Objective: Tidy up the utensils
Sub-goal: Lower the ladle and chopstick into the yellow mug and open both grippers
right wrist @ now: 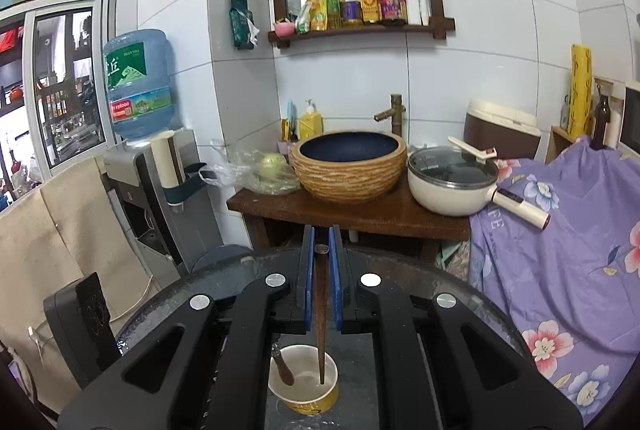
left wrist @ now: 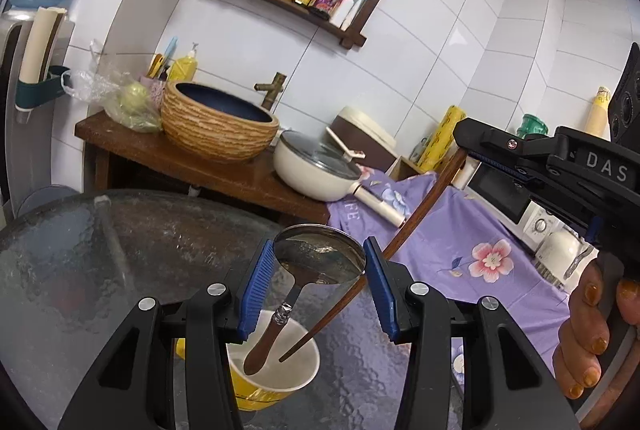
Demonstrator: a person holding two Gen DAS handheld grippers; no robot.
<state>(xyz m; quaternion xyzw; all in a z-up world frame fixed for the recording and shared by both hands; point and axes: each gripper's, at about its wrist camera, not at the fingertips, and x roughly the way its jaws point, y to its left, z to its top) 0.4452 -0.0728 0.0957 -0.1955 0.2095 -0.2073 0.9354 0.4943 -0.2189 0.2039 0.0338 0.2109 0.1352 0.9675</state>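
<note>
L gripper [left wrist: 320, 270] pinches the spoon [left wrist: 320, 257] by its bowl betw. the blue pads, handle hanging down into the yellow paper cup [left wrist: 276, 370] on the glass table [left wrist: 100, 250]. R gripper [right wrist: 321, 270], fingers pressed together on 1 wooden chopstick [right wrist: 321, 310], tip dipping inside the same cup. Purple floral cloth [right wrist: 560, 250] lies to the right.

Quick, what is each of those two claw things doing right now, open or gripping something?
Left gripper: closed on the bowl of the spoon, its handle down in the paper cup.
Right gripper: closed on the chopstick, its tip in the cup.
</note>
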